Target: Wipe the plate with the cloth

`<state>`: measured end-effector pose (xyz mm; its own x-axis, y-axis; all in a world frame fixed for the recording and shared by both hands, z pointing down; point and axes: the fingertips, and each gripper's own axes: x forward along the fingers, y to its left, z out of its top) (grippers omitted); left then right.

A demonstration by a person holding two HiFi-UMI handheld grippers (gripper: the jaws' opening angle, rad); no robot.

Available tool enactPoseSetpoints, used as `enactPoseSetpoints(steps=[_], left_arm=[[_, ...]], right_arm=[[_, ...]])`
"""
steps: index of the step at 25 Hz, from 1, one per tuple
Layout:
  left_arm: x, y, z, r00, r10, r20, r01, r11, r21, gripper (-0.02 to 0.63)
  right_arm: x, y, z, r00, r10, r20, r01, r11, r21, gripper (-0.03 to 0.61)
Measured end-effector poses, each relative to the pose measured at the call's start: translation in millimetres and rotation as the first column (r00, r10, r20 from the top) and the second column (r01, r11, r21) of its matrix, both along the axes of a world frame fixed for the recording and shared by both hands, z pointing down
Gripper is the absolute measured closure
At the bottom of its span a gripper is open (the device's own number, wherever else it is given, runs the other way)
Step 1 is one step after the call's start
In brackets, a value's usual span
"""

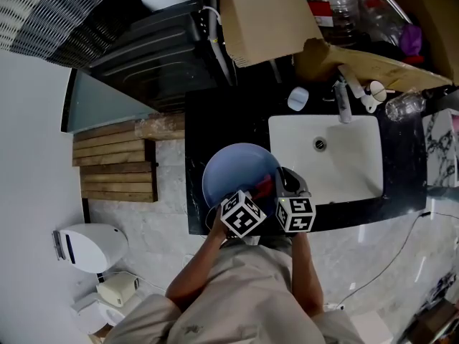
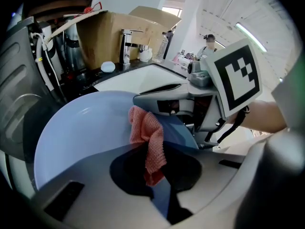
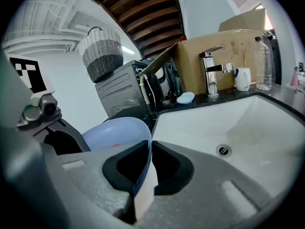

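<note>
A pale blue plate (image 1: 237, 172) is held tilted over the black counter, left of the sink. My right gripper (image 1: 282, 174) is shut on its right rim; in the right gripper view the plate's edge (image 3: 141, 162) runs between the jaws of the right gripper (image 3: 143, 173). My left gripper (image 1: 259, 192) is shut on a pink-red cloth (image 1: 265, 186). In the left gripper view the cloth (image 2: 148, 144) hangs from the left gripper (image 2: 157, 178) against the plate's inner face (image 2: 81, 137), just below the right gripper's fingers (image 2: 162, 95).
A white sink (image 1: 351, 167) with a faucet (image 1: 343, 100) lies to the right. Behind are a soap bar (image 1: 297, 98), a cardboard box (image 1: 262, 13) and bottles (image 1: 337, 2). A dark appliance (image 1: 158, 56) stands back left, wooden slats (image 1: 115, 167) at the left.
</note>
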<state>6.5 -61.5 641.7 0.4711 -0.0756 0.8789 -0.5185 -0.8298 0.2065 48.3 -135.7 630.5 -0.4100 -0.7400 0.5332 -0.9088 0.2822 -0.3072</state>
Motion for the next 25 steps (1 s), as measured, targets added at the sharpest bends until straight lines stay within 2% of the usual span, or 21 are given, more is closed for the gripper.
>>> enactPoseSetpoints(steps=[4, 11, 25], left_arm=[[2, -12, 0, 1.0, -0.02, -0.009, 0.02, 0.999, 0.031, 0.58], [3, -29, 0, 1.0, 0.006, 0.005, -0.006, 0.994, 0.11, 0.58], [-16, -70, -1, 0.991, -0.137, -0.008, 0.136, 0.971, 0.198, 0.58]], right_arm=[[0, 0, 0, 1.0, 0.001, 0.006, -0.001, 1.0, -0.005, 0.546], [0, -1, 0, 1.0, 0.001, 0.017, -0.001, 1.0, -0.011, 0.548], [1, -1, 1, 1.0, 0.003, 0.016, -0.003, 1.0, -0.014, 0.549]])
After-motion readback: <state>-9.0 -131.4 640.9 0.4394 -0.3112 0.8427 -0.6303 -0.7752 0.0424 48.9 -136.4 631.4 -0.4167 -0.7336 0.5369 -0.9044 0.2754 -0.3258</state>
